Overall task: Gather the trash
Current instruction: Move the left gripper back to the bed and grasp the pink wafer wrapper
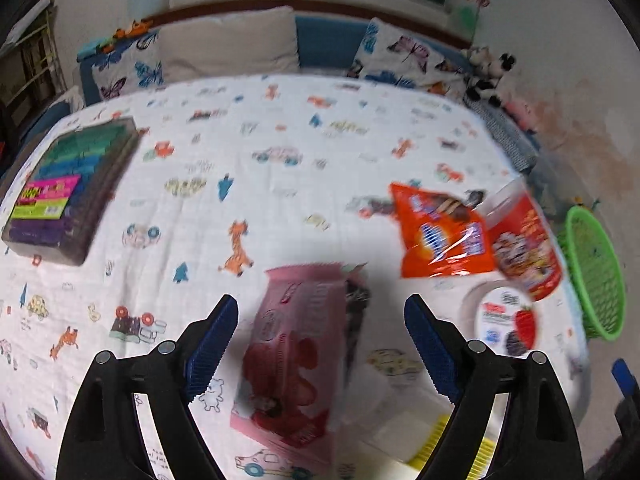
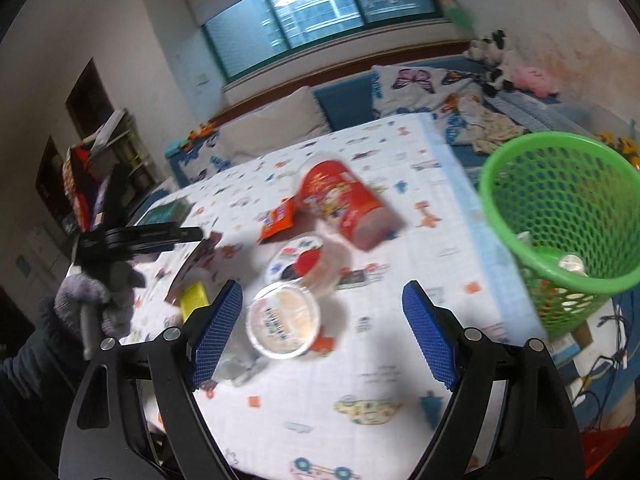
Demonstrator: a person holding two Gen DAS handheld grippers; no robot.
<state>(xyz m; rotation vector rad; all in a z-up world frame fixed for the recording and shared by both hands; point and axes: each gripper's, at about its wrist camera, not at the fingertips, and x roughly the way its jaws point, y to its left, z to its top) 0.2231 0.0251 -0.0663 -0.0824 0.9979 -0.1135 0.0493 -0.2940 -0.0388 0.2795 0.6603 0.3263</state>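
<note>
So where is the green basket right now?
The green basket stands off the right edge of the patterned cloth, right side of both wrist views, nearest the red cup lying on its side.

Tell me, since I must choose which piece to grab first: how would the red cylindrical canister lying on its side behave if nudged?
The red canister lies on its side, so a nudge would probably roll it across the bedsheet. It looks rigid, so it likely won't crumple. Its glossy wrap may be slippery.
</note>
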